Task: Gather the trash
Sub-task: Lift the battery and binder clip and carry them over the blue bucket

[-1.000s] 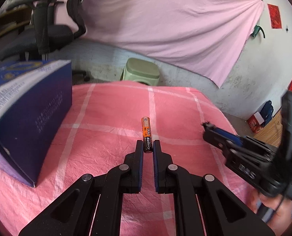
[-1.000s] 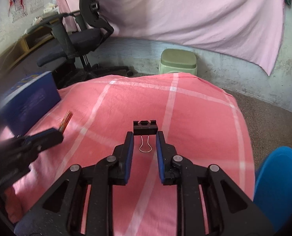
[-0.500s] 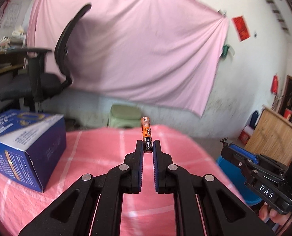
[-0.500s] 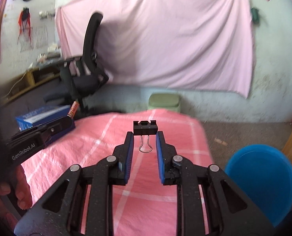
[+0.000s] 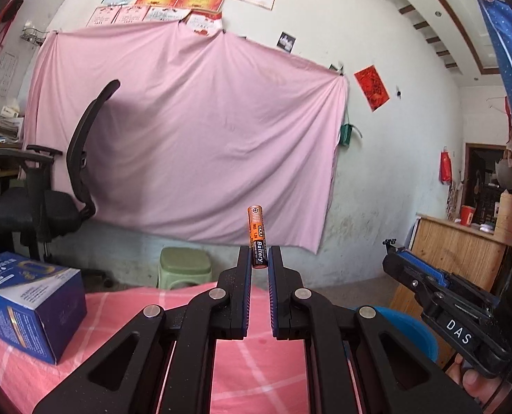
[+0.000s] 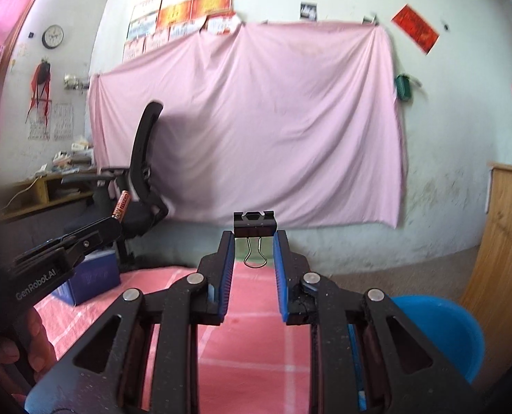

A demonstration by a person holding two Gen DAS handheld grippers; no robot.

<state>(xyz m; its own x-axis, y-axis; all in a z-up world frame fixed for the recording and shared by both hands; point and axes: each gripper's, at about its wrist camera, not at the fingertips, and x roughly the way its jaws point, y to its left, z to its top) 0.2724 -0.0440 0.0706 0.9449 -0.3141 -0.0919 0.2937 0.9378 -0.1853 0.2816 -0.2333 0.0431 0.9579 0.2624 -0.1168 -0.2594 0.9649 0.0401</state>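
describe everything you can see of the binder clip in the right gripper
The binder clip is small, with a black, apparently metal body and a silver wire handle loop hanging below it. It sits crosswise between the blue pads at the tips of the right gripper, which pinch its two ends. It is held in the air above the pink checked cloth; nothing else touches it.

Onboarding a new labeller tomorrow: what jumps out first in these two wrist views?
The orange battery stands upright, pinched at its lower end by the left gripper, dead centre of the left view. In the right view, the right gripper clamps a black binder clip, its wire handle hanging between the blue pads. Behind both, a pink sheet covers the wall; a blue bin sits low right, beside the pink-clothed table.
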